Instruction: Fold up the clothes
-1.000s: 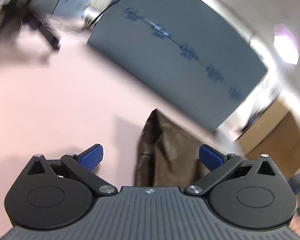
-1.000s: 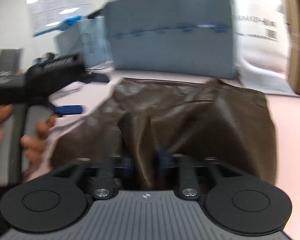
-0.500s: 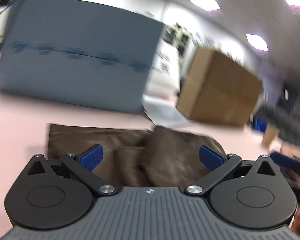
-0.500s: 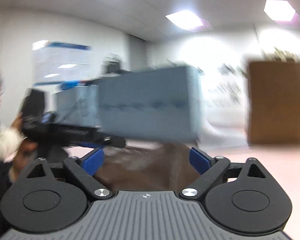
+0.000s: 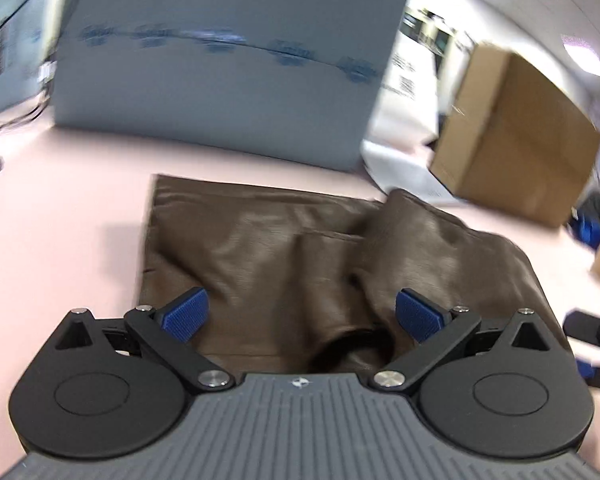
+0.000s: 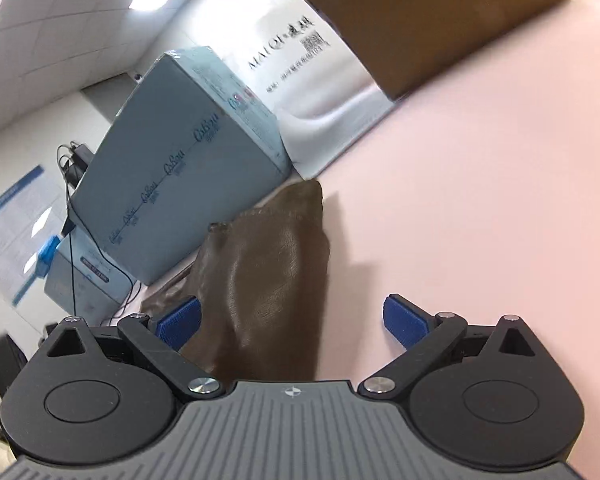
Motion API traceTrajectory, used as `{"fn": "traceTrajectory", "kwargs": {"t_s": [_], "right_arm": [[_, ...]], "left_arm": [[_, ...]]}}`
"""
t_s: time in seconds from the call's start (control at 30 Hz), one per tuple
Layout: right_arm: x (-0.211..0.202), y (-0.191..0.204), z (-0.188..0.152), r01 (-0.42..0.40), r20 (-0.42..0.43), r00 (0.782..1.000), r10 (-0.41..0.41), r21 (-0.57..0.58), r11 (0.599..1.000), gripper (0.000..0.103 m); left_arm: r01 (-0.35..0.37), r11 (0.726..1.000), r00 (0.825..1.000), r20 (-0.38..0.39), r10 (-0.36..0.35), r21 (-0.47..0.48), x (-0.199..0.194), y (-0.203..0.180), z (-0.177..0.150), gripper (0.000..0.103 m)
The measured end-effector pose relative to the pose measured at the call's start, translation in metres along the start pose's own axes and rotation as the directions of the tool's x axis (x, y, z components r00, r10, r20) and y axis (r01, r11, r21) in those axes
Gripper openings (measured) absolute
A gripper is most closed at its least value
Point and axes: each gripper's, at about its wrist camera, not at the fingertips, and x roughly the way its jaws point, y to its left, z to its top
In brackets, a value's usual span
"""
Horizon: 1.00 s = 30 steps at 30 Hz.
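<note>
Brown garment lengthwise toward grey box

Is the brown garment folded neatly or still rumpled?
Rumpled. The garment lies on the table partly doubled over, with a bulging raised fold on its right side and creases across it.

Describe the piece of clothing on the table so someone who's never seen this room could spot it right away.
Find the pink table, then the big grey-blue box standing on it. In front of that box lies the brown garment, partly flat and partly bunched. It is the only soft, dark, leathery-looking thing there; the cardboard box and white bag nearby are stiff or pale.
</note>
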Motion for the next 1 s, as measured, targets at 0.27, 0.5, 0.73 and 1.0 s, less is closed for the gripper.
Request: {"fn": "traceTrajectory", "kwargs": {"t_s": [0.27,0.5,0.73,1.0], "right_arm": [[0.023,0.007,-0.006,0.069,0.018,0.997,-0.071,0.075,0.995,0.020],[0.021,0.065,0.009,0.249,0.214,0.959,-0.184,-0.338,0.908,0.015],[0.025,0.117,0.021,0.357,0.300,0.932,-0.203,-0.661,0.660,0.015],[0.043,0.189,-0.056,0.254,0.258,0.966,-0.033,-0.908,0.334,0.014]], "left_arm": [[-0.034,0.981,0.985,0.157,0.065,-0.192,-0.031,0.042,0.002,0.101],[-0.034,0.981,0.985,0.158,0.065,-0.190,-0.039,0.046,0.002,0.101],[-0.009,0.982,0.988,0.148,0.037,-0.189,-0.037,0.048,0.000,0.101],[-0.047,0.953,0.979,0.177,0.103,-0.298,-0.043,0.065,-0.001,0.101]]}}
